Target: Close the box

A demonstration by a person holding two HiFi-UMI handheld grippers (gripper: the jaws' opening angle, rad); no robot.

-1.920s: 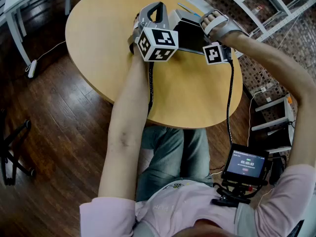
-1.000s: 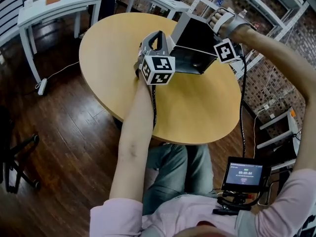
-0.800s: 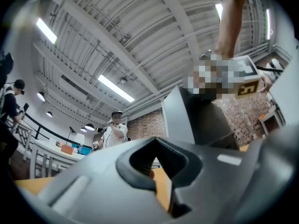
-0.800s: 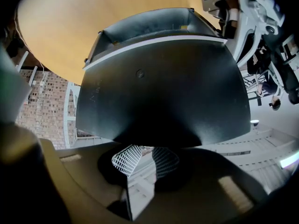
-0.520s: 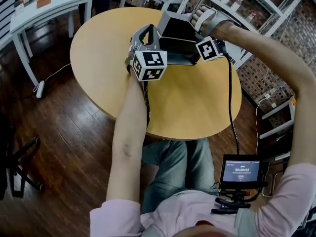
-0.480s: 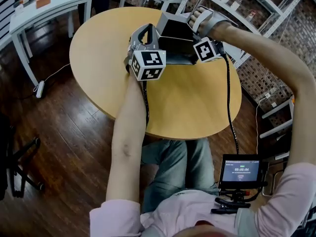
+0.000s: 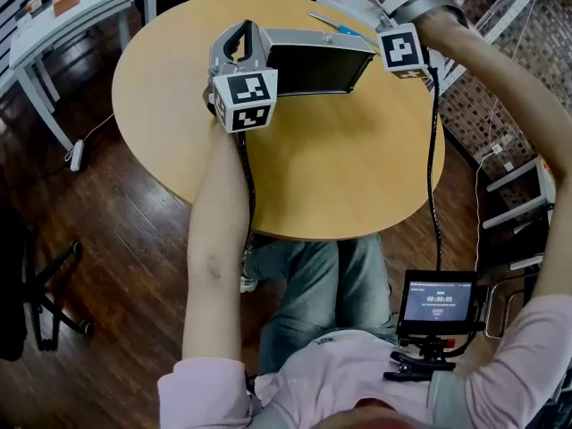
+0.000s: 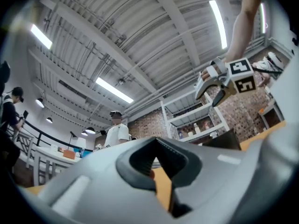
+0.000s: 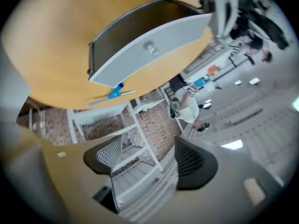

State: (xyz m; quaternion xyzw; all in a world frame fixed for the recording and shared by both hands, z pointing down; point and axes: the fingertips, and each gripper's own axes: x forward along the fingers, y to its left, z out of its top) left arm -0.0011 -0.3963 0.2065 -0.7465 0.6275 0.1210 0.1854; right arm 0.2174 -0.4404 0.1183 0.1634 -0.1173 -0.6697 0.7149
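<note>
And the box (image 7: 317,61) looks shut: grey lid lying flat along the top, dark long wall facing the person, and a small round stud in the middle of the lid in the right gripper view. It sits on the far part of the round wooden bench (image 7: 340,168), with a blue-handled item (image 7: 335,27) just behind it. Half a second ago the lid was raised, dark inside showing, and the right tongs (image 9: 149,164) were up at its far right corner. Now they're clear of the box, off to its right, and have just been opening. They stand wide with only shelving between them. The left tongs (image 8: 158,164) stay at the box's left end, pinched narrow and gripping nothing.
</note>
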